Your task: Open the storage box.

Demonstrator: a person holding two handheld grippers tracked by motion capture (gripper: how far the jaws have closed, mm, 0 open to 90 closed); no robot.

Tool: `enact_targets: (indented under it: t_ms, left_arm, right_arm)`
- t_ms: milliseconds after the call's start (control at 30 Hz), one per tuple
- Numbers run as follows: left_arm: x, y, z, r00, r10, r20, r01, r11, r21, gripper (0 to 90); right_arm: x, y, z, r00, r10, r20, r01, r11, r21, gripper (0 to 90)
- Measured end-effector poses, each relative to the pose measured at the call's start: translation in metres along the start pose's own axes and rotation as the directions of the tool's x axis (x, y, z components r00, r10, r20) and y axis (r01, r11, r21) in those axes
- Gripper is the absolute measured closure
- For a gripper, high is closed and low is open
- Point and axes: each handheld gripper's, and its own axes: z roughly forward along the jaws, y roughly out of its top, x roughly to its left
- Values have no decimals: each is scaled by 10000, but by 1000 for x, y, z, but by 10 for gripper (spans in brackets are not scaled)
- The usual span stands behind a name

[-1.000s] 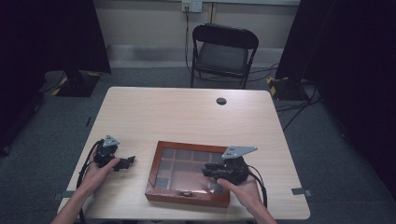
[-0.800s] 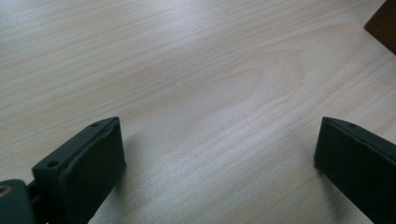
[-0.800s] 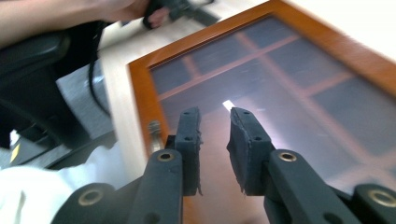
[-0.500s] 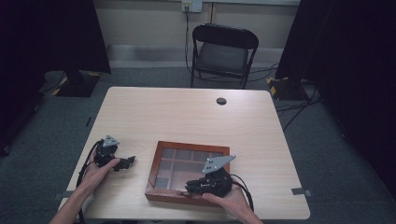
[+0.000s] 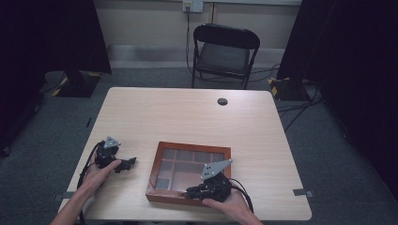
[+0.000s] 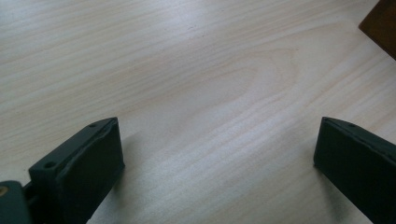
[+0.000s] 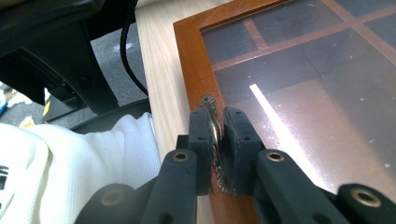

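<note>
Sliding along the box's near edge, the right gripper (image 7: pixel 215 140) has just been closing and is now pinching the metal clasp (image 7: pixel 211 122) of the glass-lidded wooden box (image 5: pixel 187 171), its compartments showing nothing inside, near the tabletop's (image 5: pixel 187 117) front edge. Left gripper (image 6: pixel 215 154) is gaping wide over bare wood.

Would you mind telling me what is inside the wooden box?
Through the glass lid of the box, wooden dividers split it into compartments, all apparently empty. The right gripper, shut on the metal clasp, covers the front edge, and glare hides some of the floor.
</note>
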Motion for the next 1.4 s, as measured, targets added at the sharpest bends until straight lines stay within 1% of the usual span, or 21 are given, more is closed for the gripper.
enact_targets:
  t_ms: [33, 67, 100, 133, 200, 233, 267, 300, 333, 467, 533, 567, 633, 667, 800, 967, 1000, 1033, 1133, 1200, 1400]
  left_arm:
    - [-1, 0, -1, 10000, 32, 9, -32, 10000, 33, 7]
    - [-3, 0, 0, 9999, -102, 69, 102, 9999, -17, 9]
    - [-2, 1, -2, 9999, 93, 108, -95, 9998, 154, 19]
    - [-4, 1, -3, 9999, -84, 57, 83, 10000, 31, 51]
    - [-5, 2, -5, 9999, -99, 79, 99, 9999, 33, 186]
    - [-6, 4, -7, 9987, -234, 458, 232, 9997, 61, 184]
    - [-7, 5, -7, 9977, -280, 613, 276, 9996, 74, 151]
    - [-9, 5, -8, 9973, -219, 708, 215, 9998, 59, 154]
    - [-9, 5, -8, 9973, -219, 708, 215, 9998, 59, 176]
    - [-17, 10, -12, 9952, 149, 971, -126, 9996, -251, 161]
    - [-18, 11, -12, 9947, 164, 1011, -129, 9993, -350, 162]
    - [-21, 12, -14, 9928, 239, 1173, -181, 9986, -506, 162]
    - [-24, 13, -15, 9915, 259, 1278, -182, 9980, -611, 161]
    - [-27, 14, -16, 9896, 408, 1378, -309, 9968, -732, 162]
    - [-32, 16, -18, 9877, 587, 1452, -460, 9949, -894, 165]
    - [-42, 19, -20, 9803, 870, 1774, -689, 9920, -1055, 165]
    - [-42, 19, -20, 9803, 870, 1774, -689, 9920, -1055, 165]
    - [-44, 19, -21, 9766, 1006, 1900, -800, 9903, -1135, 166]
    - [-46, 20, -22, 9762, 1082, 1882, -862, 9889, -1211, 166]
    - [-48, 21, -23, 9723, 1208, 2003, -944, 9861, -1365, 165]
    - [-51, 22, -24, 9674, 1347, 2143, -1050, 9839, -1444, 161]
  right_arm:
    - [0, 1, 0, 9999, -135, -11, 135, 9999, 22, 824]
    - [0, 1, -1, 9999, -166, -31, 166, 9998, 55, 825]
    - [-1, 1, -1, 9998, -202, -45, 202, 9998, 87, 825]
    - [-2, 0, -2, 9997, -212, -76, 212, 9998, 66, 825]
    - [-3, -1, -2, 9997, -189, -129, 189, 9998, 43, 825]
    - [-4, -1, -5, 9997, -187, -138, 188, 9998, 98, 824]
    - [-4, -2, -5, 9997, -179, -142, 181, 9998, 112, 824]
    - [-4, -2, -6, 9998, -177, -130, 179, 9998, 109, 824]
    - [-4, -2, -6, 9998, -177, -130, 179, 9998, 109, 824]
    - [-6, -3, -10, 9995, -296, -145, 299, 9994, 191, 823]
    - [-6, -3, -11, 9995, -302, -105, 304, 9993, 217, 822]
    - [-6, -4, -13, 9993, -366, -89, 369, 9989, 282, 823]
    - [-6, -4, -14, 9993, -366, -86, 369, 9989, 291, 823]
    - [-7, -4, -16, 9992, -408, -53, 409, 9985, 361, 822]
    - [-8, -3, -19, 9992, -384, -102, 386, 9989, 277, 822]
    - [-8, 1, -25, 9993, -278, -242, 278, 9996, -9, 823]
    - [-8, 1, -25, 9993, -278, -242, 278, 9996, -9, 823]
    - [-8, 3, -26, 9993, -256, -258, 256, 9997, -9, 823]
    - [-8, 4, -26, 9994, -261, -242, 262, 9996, 48, 823]
    - [-9, 6, -27, 9992, -239, -314, 241, 9997, 61, 824]
    - [-9, 14, -34, 9992, -206, -356, 205, 9998, -25, 826]
